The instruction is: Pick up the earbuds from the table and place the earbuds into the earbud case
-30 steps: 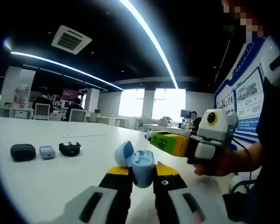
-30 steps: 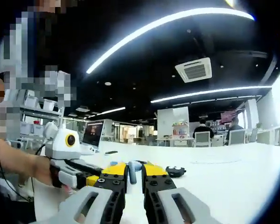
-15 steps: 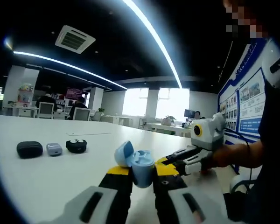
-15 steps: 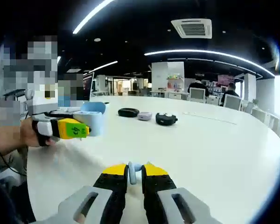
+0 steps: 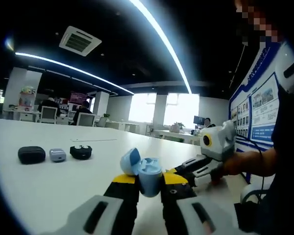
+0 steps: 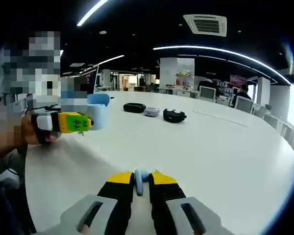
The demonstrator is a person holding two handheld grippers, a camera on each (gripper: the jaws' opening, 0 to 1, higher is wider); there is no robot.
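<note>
Your left gripper is clamped on the light blue earbud case, lid flipped open toward ten o'clock; what sits inside the case is hard to make out. Your right gripper is closed almost fully on a small pale blue earbud, mostly hidden between the jaws. It hovers low over the white table, level with it. Three other cases lie in a row at twelve o'clock.

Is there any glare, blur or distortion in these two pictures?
Left gripper view: the windows are blown out white, the ceiling strip lights bend from fisheye, and the blue case is sharp. Right gripper view: the table curves and the earbud looks slightly soft.
</note>
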